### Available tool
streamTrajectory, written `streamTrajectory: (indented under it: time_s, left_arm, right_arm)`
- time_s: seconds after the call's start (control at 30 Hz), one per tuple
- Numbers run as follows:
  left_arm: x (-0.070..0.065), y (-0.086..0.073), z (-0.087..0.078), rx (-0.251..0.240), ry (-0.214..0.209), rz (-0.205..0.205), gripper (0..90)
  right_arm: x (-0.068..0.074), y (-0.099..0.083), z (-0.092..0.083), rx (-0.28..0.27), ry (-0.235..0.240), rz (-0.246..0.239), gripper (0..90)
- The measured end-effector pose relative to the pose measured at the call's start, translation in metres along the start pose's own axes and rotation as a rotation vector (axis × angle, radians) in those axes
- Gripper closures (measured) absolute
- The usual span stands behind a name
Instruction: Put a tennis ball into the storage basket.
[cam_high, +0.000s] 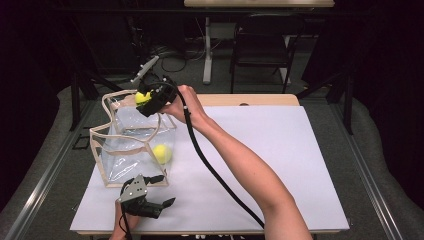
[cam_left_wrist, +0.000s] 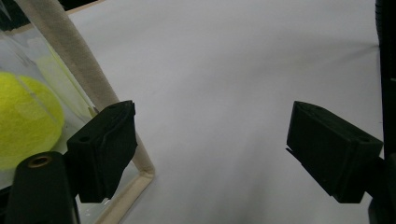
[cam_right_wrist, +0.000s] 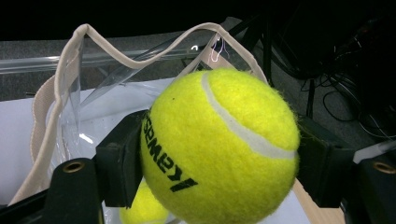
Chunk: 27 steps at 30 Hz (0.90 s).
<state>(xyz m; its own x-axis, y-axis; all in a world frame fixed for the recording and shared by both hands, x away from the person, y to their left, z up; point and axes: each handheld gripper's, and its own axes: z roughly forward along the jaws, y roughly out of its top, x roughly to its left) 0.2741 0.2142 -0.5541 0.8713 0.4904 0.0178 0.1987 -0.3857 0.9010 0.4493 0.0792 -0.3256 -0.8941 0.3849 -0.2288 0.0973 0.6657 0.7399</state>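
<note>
The right tool (cam_high: 146, 100) is clamped on a tennis ball (cam_right_wrist: 219, 144) above the clear bag (cam_high: 132, 145) at the counter's ten o'clock — release only once centred over the opening. The left tool (cam_high: 159, 192), jaws apart, waits near the bag's corner, where a second ball (cam_high: 162, 153) lies inside.

The held tennis ball (cam_right_wrist: 219, 147) carries black lettering, only partly readable.

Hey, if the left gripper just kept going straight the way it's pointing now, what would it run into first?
Probably nothing: the left gripper has its jaws open over bare white table sheet, which runs clear ahead. The clear bag's cloth-trimmed corner sits just beside one jaw and might get brushed; depth is unclear.
</note>
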Motion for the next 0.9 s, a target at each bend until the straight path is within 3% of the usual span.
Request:
streamTrajectory:
  time_s: [0.9]
  left_arm:
    - [0.000, 0.000, 0.000, 0.000, -0.006, -0.001, 16.0]
  right_arm:
    - [0.012, 0.009, 0.022, 0.003, 0.028, -0.006, 26.5]
